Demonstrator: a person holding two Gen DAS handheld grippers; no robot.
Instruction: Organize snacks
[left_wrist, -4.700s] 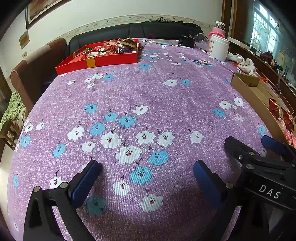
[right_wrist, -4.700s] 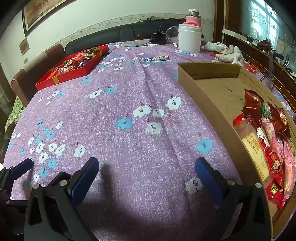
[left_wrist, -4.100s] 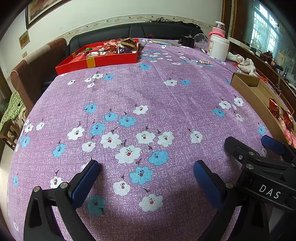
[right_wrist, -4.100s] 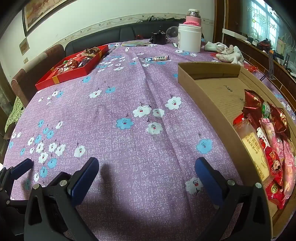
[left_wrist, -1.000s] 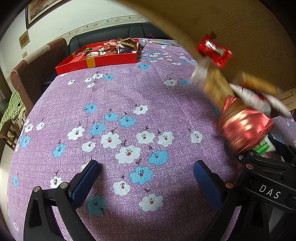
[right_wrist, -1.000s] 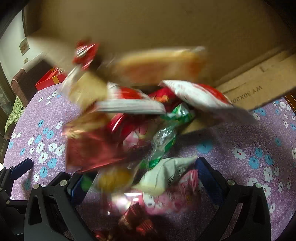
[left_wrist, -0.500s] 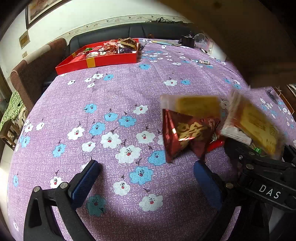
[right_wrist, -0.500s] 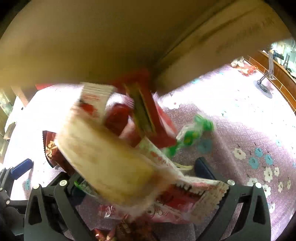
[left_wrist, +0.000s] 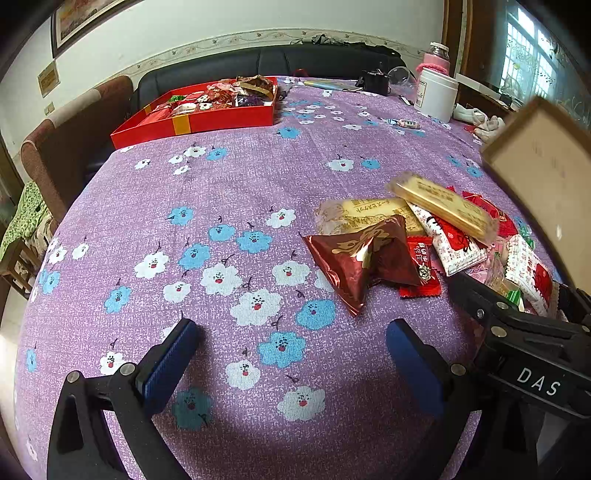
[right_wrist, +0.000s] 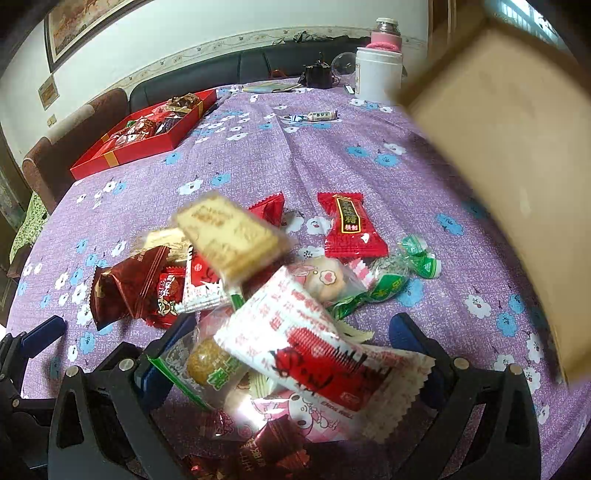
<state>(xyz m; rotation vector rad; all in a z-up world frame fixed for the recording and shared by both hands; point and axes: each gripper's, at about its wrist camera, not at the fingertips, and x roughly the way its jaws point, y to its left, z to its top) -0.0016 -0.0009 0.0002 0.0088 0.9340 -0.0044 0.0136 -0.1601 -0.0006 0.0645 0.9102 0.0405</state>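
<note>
the snacks (right_wrist: 280, 295) lie heaped on the purple tablecloth (left_wrist: 229, 192), some spilled onto our right gripper (right_wrist: 291, 350), its jaws apart with wrappers between them. our left gripper (left_wrist: 291, 350) is spread wide, empty. closing now, we judge, could crush a cracker pack (right_wrist: 229, 232) or snag several wrappers. the blurred cardboard box (right_wrist: 517, 184) may knock things. readable: "das" on the right gripper.
</note>
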